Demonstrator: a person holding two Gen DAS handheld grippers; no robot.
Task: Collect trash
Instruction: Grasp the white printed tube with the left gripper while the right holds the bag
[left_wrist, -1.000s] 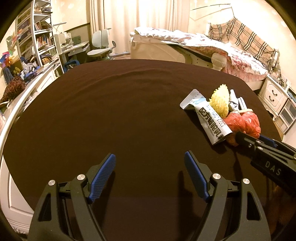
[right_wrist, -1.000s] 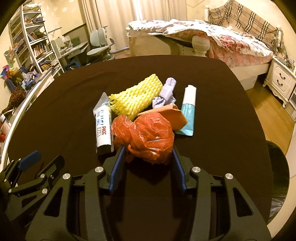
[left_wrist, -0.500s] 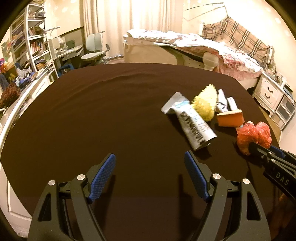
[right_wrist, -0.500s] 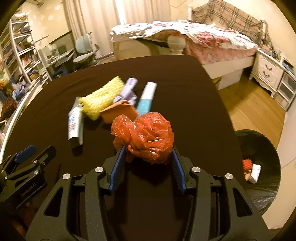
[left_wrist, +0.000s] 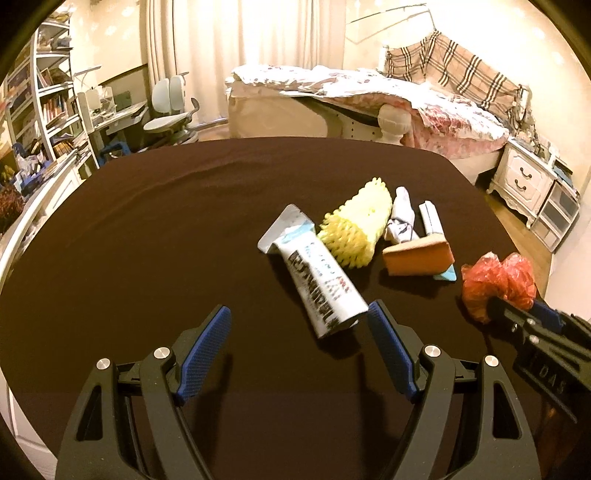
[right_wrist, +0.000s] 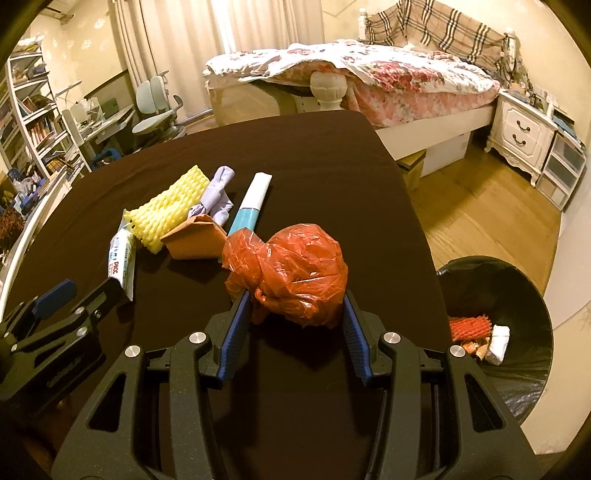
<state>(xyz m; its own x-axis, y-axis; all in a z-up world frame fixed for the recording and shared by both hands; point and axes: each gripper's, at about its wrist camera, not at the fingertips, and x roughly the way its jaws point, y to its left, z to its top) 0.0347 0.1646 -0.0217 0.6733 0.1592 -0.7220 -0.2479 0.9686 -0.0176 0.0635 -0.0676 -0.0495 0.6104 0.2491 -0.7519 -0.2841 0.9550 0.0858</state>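
My right gripper (right_wrist: 293, 314) is shut on a crumpled red plastic bag (right_wrist: 291, 271) and holds it above the table's right edge; the bag also shows in the left wrist view (left_wrist: 496, 282). My left gripper (left_wrist: 299, 328) is open and empty, low over the dark table, with the end of a white tube (left_wrist: 321, 284) between its fingertips. On the table lie a yellow foam net (left_wrist: 356, 230), an orange sponge (left_wrist: 417, 254), a crumpled lilac wrapper (right_wrist: 218, 199) and a white-and-teal tube (right_wrist: 251, 205).
A bin lined with a black bag (right_wrist: 517, 295) stands on the wooden floor right of the table, with several bits of trash inside. The dark tablecloth (left_wrist: 166, 221) covers the table. A bed, nightstand and shelves stand beyond.
My right gripper carried the red bag away from the pile to the right, bringing the bin into view. My left gripper moved right and forward toward the white tube.
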